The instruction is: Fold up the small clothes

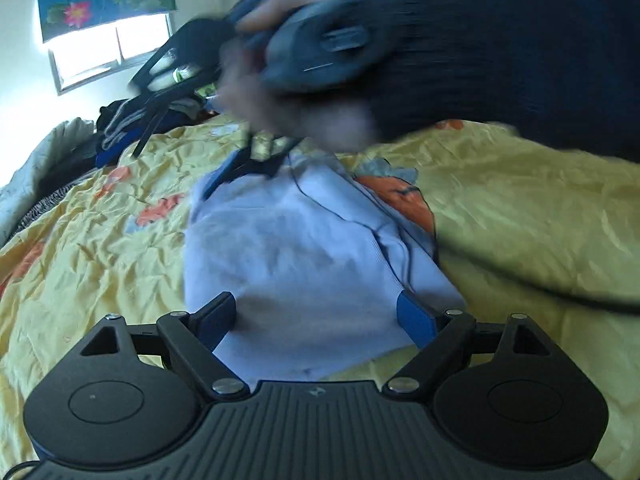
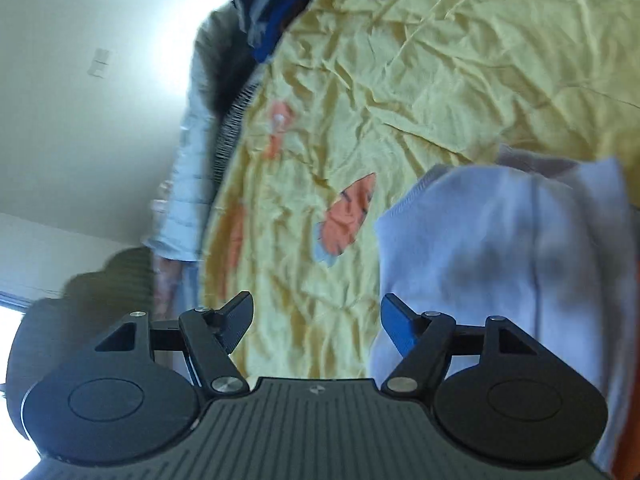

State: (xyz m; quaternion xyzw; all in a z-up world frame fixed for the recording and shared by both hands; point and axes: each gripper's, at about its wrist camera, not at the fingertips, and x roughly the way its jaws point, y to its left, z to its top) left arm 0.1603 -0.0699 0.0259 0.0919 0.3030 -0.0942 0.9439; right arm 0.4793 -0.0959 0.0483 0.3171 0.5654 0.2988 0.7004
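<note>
Lavender cloth, a small folded garment, is seen lying on the yellow bedspread, which is patterned with orange and pale blue shapes. In the left wrist view the left gripper is held low over the near edge of the garment, its jaws spread wide with nothing clamped between them. The right gripper, blurred, is seen at the far end of the garment, held by a hand in a dark sleeve; whether cloth is touched there cannot be told. In the right wrist view the right gripper's jaws are shown parted and empty, with the garment at the right. A pile of dark clothes is seen at the far side of the bed, below a window.
</note>
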